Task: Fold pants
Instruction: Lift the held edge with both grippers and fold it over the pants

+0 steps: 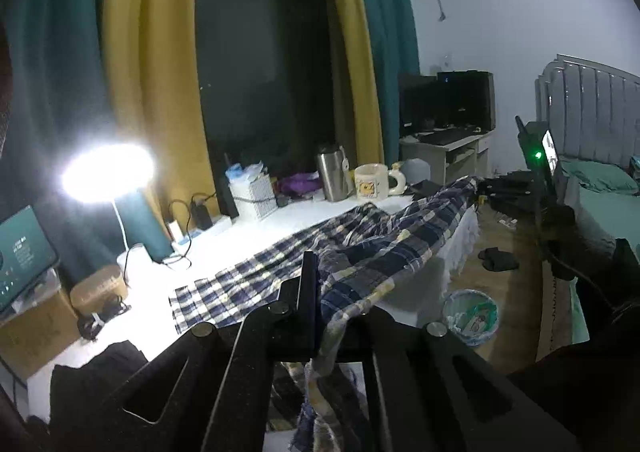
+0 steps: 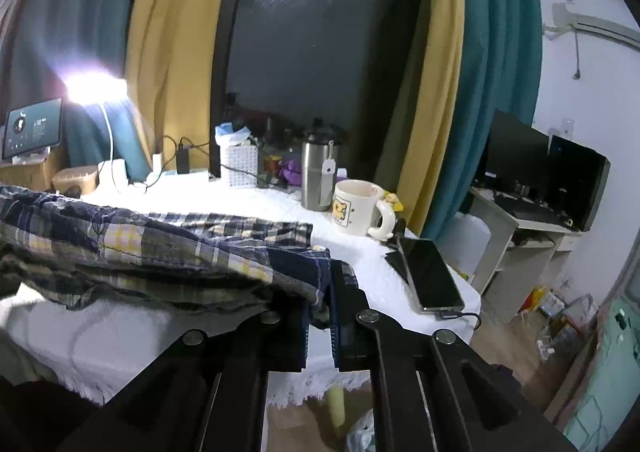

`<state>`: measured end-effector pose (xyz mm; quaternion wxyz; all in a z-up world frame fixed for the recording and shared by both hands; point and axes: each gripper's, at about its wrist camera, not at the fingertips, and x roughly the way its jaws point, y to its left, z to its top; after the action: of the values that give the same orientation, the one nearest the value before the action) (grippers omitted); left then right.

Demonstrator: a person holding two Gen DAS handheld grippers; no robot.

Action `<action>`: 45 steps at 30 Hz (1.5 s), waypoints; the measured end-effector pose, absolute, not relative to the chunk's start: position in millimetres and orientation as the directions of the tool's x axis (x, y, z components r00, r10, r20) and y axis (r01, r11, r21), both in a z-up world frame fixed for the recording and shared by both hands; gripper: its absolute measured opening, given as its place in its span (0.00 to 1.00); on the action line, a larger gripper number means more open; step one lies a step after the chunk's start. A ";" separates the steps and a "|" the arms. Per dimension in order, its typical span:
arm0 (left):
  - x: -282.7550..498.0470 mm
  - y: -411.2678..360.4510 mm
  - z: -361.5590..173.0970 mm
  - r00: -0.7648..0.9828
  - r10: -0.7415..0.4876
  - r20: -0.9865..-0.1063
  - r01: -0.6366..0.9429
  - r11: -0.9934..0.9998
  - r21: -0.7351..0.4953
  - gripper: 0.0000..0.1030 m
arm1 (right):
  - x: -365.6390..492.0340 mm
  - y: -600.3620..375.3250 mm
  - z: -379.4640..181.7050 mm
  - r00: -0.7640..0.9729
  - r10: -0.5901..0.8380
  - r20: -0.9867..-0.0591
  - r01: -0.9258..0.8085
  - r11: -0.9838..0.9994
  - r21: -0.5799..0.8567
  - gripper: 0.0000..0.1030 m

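Note:
Blue, white and yellow plaid pants [image 1: 320,252] lie partly spread on a white cloth-covered table [image 1: 132,336]. My left gripper [image 1: 320,292] is shut on one edge of the pants and holds it lifted above the table; fabric hangs down between the fingers. My right gripper [image 2: 320,308] is shut on another edge of the pants [image 2: 160,252], lifted near the table's right front. The right gripper also shows far right in the left wrist view [image 1: 480,192], holding the pants' far end.
A cartoon mug [image 2: 356,208], a steel tumbler [image 2: 318,172], a white basket [image 2: 238,164] and a lit lamp [image 1: 108,172] stand at the table's back. A phone [image 2: 432,276] lies at the right edge. Black cloth [image 1: 92,376] lies front left. A bin [image 1: 472,316] stands on the floor.

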<state>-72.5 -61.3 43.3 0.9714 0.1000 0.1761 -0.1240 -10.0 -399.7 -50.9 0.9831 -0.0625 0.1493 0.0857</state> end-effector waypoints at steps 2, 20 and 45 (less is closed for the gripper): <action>-74.0 -64.1 46.6 0.909 -0.207 -0.361 0.280 0.947 0.161 0.01 | -13.1 -403.7 -49.1 0.944 0.149 -0.293 -0.181 0.980 -0.086 0.08; -61.2 -62.7 45.0 0.900 -0.182 -0.397 0.289 0.929 0.230 0.01 | -13.1 -404.6 -36.1 0.950 0.148 -0.275 -0.171 0.983 -0.062 0.08; -2.4 -24.6 56.0 0.899 -0.166 -0.405 0.260 0.947 0.191 0.01 | 57.6 -368.6 2.0 0.946 0.139 -0.292 -0.172 0.981 -0.090 0.08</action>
<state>-2.4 -24.6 56.0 0.9669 0.1208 0.1956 -0.1102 57.6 -368.6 2.0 0.9848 -0.0573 0.1439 0.0789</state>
